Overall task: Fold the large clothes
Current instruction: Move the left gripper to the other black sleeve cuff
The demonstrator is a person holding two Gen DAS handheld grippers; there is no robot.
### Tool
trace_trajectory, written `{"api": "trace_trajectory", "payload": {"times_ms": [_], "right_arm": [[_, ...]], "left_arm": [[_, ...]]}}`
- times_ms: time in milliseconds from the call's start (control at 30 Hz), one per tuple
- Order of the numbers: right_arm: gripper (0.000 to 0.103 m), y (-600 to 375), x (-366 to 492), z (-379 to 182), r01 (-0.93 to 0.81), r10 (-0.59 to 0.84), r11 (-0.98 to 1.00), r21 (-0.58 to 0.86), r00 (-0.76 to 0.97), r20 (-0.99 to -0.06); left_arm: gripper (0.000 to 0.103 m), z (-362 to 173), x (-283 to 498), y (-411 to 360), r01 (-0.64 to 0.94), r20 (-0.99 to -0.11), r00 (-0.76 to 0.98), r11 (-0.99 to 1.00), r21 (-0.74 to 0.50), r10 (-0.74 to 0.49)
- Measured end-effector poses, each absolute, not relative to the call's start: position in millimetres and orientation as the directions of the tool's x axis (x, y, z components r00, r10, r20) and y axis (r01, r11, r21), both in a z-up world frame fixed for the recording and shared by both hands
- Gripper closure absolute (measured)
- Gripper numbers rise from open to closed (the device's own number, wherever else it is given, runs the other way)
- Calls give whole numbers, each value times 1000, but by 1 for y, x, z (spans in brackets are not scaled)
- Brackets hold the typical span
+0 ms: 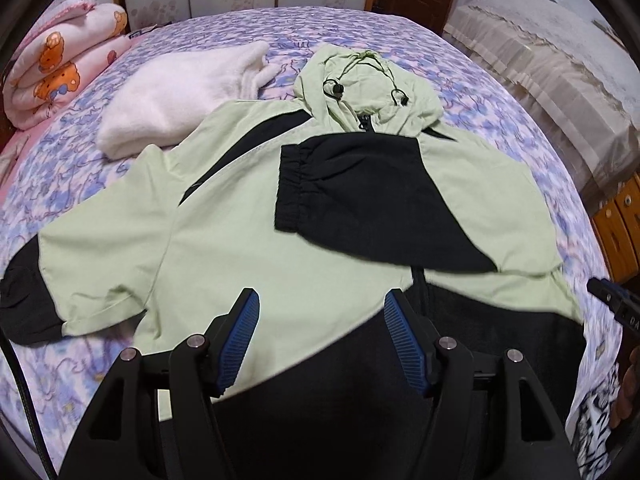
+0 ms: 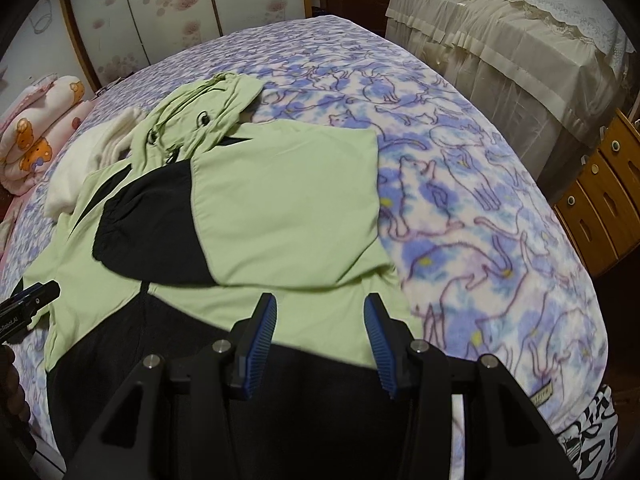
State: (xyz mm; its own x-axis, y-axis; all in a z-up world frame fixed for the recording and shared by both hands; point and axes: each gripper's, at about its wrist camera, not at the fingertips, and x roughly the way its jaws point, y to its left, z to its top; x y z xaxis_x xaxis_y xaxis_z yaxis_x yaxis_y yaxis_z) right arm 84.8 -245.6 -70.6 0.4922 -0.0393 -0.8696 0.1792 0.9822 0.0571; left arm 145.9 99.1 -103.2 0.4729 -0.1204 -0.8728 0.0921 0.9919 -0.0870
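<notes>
A light green and black hooded jacket (image 1: 240, 220) lies front up on the bed, hood (image 1: 360, 80) at the far end. Its right sleeve (image 2: 288, 192) is folded across the chest, and that sleeve's black cuff (image 1: 304, 188) rests near the zip. The other sleeve (image 1: 100, 248) lies spread out to the left and ends in a black cuff (image 1: 24, 300). My left gripper (image 1: 322, 294) hovers open above the black hem, nothing between its blue pads. My right gripper (image 2: 321, 298) hovers open over the hem's right part, also holding nothing.
A white fleece garment (image 1: 180, 100) lies beside the hood. A rolled pink quilt (image 1: 60, 68) sits at the bed's far left corner. The purple cat-print sheet (image 2: 480, 200) is bare to the right of the jacket. Cloth-covered furniture (image 2: 500, 40) and wooden drawers (image 2: 600, 200) stand beyond the right edge.
</notes>
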Motion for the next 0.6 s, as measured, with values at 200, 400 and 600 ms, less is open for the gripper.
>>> {"api": "trace_trajectory", "payload": {"times_ms": [200, 400, 600], "right_arm": [[58, -223, 68, -69, 131, -18, 990, 52, 484, -875], [58, -181, 61, -61, 45, 16, 998, 43, 484, -875], [58, -114, 66, -45, -81, 76, 996, 41, 495, -865]], "left_arm": [[31, -99, 108, 122, 137, -892, 444, 990, -31, -89], [31, -97, 71, 172, 166, -930, 368, 985, 55, -10], [31, -81, 58, 247, 86, -940, 342, 996, 34, 3]]}}
